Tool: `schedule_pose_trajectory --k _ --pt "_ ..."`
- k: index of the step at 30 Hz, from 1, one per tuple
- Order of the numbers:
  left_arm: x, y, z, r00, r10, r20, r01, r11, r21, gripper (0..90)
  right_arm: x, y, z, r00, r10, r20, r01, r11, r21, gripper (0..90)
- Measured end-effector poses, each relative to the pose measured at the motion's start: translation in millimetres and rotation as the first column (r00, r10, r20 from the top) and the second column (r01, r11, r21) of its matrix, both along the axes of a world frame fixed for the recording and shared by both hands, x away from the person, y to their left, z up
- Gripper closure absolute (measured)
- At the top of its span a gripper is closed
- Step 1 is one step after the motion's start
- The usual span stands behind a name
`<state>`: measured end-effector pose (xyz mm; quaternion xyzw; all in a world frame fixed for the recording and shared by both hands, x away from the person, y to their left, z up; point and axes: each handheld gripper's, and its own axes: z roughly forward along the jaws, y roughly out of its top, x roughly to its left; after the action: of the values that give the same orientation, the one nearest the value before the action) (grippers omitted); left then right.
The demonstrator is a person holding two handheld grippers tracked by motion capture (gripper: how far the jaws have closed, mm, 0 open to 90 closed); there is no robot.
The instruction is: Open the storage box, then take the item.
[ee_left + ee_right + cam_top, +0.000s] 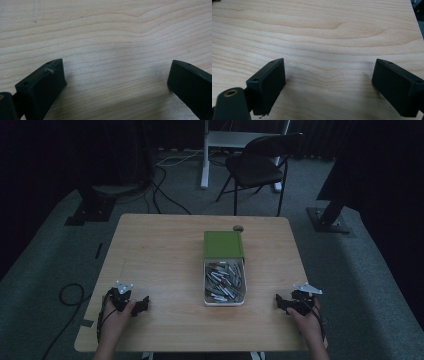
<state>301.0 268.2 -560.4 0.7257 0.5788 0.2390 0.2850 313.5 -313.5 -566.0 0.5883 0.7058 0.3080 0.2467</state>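
Box (224, 270) in the middle of the table (160, 255), one white tray packed with small metal pieces too many to count under one half-slid green lid (223, 243), sits untouched well apart from both grippers. Work looks unstarted: the left gripper (142, 304) and right gripper (280, 301) rest near the table's near edge, jaws wide apart and empty. Next, I judge, either must reach inward to the box.

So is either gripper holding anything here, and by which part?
Nothing is held: the left gripper and right gripper stand open over bare table.
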Motion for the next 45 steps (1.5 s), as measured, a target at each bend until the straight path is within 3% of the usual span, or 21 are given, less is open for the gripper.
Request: schedule_pose_trajectory --k 7,36,38,45 --pt "0.5 -0.5 -0.2 0.9998 0.021 0.000 -0.021 0.9998 -0.004 1.6 0.5 0.0 0.0 1.0000 0.005 0.001 -0.005 1.000 -0.004 11.1" --pt "0.5 -0.4 -0.1 0.9998 0.021 -0.001 -0.021 0.9998 -0.003 1.5 1.3 -1.0 1.3 1.0000 0.002 -0.002 -0.002 1.000 -0.001 14.1" --pt "0.5 -0.2 0.0 0.9998 0.019 -0.003 -0.019 0.9998 -0.001 1.5 1.4 -1.5 3.0 0.9999 0.010 -0.008 -0.010 1.000 0.021 14.2" --pt "0.5 -0.4 0.0 0.9998 0.020 -0.003 -0.020 0.9998 -0.001 1.4 -3.1 9.2 25.6 0.9944 0.081 0.069 -0.085 0.994 0.063 15.3"
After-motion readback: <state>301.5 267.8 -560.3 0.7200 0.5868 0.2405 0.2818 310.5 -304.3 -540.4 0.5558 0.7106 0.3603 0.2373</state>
